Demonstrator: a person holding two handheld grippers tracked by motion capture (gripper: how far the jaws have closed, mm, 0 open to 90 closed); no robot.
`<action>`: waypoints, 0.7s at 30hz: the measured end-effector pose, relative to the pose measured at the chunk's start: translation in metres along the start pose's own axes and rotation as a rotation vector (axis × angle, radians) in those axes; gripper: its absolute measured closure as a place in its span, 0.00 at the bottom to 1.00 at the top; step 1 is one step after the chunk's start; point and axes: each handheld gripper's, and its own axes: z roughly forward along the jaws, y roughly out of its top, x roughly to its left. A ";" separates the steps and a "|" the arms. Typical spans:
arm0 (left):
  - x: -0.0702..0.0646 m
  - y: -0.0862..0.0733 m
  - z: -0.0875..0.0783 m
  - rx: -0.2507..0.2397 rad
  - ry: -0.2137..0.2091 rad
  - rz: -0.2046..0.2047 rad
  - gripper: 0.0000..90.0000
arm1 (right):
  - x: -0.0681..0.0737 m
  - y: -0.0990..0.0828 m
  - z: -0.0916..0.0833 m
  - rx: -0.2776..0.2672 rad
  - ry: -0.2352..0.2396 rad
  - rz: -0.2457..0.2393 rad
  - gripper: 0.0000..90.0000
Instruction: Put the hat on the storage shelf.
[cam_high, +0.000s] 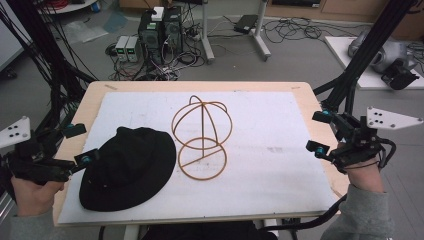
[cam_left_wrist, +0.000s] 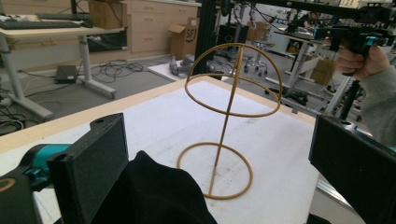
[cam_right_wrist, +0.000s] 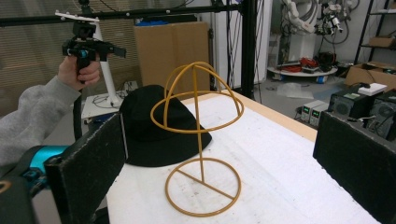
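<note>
A black brimmed hat (cam_high: 127, 167) lies flat on the left half of the white mat (cam_high: 280, 150). Right of it stands a tan wire hat stand (cam_high: 202, 137) with a round base and a dome top. My left gripper (cam_high: 81, 144) hovers at the hat's left edge, open, with nothing pressed between its pads. In the left gripper view the hat (cam_left_wrist: 154, 196) bulges up between the wide jaws, with the stand (cam_left_wrist: 229, 116) beyond. My right gripper (cam_high: 319, 131) hangs open over the table's right edge. The right gripper view shows the stand (cam_right_wrist: 201, 135) with the hat (cam_right_wrist: 159, 126) behind it.
The mat covers a wooden table (cam_high: 95, 97). Black frame posts (cam_high: 360, 55) rise at both sides. Computer boxes (cam_high: 160, 30) and tangled cables sit on the floor beyond the far edge. The mat's right half is bare.
</note>
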 end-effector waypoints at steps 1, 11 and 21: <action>-0.002 0.000 0.002 0.000 0.009 0.007 0.06 | 0.000 0.000 0.000 -0.001 0.000 -0.001 0.02; -0.003 -0.002 0.008 0.017 0.005 0.004 0.06 | -0.002 -0.001 0.003 0.010 0.014 0.008 0.02; 0.004 -0.001 0.019 0.018 0.014 0.005 0.06 | -0.003 -0.005 0.002 0.014 0.017 0.028 0.02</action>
